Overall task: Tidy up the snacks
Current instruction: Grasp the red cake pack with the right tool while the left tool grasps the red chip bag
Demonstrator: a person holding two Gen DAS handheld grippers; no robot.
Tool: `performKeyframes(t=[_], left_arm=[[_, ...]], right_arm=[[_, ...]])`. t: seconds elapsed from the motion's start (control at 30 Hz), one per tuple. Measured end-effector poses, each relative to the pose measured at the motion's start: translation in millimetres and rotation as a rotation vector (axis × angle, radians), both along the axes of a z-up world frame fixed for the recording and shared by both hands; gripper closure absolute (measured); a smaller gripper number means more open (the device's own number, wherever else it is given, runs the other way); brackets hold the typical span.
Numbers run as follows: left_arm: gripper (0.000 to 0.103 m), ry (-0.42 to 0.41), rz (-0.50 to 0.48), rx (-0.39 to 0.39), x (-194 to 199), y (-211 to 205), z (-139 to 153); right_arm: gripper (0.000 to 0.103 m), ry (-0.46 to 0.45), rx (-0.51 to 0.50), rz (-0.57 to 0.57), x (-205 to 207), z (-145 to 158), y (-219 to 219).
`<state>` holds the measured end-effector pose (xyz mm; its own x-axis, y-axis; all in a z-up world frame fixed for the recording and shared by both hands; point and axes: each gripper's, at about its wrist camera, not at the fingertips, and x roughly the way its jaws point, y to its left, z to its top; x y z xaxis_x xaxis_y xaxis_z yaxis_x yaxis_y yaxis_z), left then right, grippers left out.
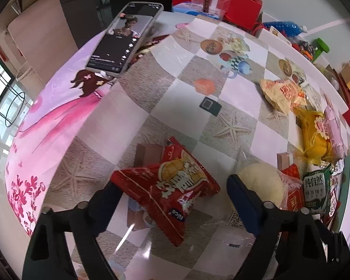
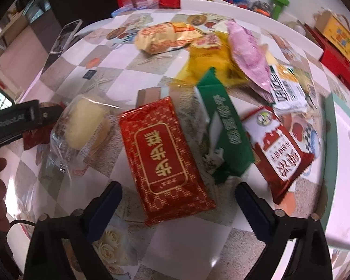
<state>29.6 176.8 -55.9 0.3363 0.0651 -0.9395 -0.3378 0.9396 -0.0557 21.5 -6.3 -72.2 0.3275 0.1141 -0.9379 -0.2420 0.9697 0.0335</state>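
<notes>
My left gripper (image 1: 172, 198) is open, its fingers either side of a red chip bag (image 1: 168, 186) that lies on the checkered table between them. A pale bun in clear wrap (image 1: 261, 184) lies just right of it and also shows in the right wrist view (image 2: 84, 123). My right gripper (image 2: 178, 200) is open above a red and gold packet (image 2: 165, 158). To its right lie a green packet (image 2: 224, 128), a red and white packet (image 2: 280, 149), a yellow packet (image 2: 210, 58), a pink packet (image 2: 247, 51) and a beige packet (image 2: 161, 37).
A phone (image 1: 126, 37) stands propped at the table's far left. Red boxes (image 1: 219, 2), a blue bottle (image 1: 284, 26) and a green item (image 1: 320, 47) crowd the far edge. A pink cloth (image 1: 51, 126) covers the left side. The left gripper's body (image 2: 11, 121) shows at left.
</notes>
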Motion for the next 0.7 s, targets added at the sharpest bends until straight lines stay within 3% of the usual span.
performKeyframes(t=[0.1, 0.3, 0.7], left_arm=[[0.030, 0.011, -0.008, -0.008, -0.4, -2.6, -2.7], [0.039, 0.009, -0.014, -0.011, -1.5, -5.4, -2.5], [0.045, -0.064, 0.002, -0.048, -6.5, 0.6, 10.7]], right_arm=[[0.017, -0.014, -0.039, 0.025, 4.4, -4.4, 12.2], [0.044, -0.051, -0.038, 0.051, 12.3, -4.7, 24.8], [0.051, -0.089, 0.028, 0.053, -2.8, 20.1, 5.9]])
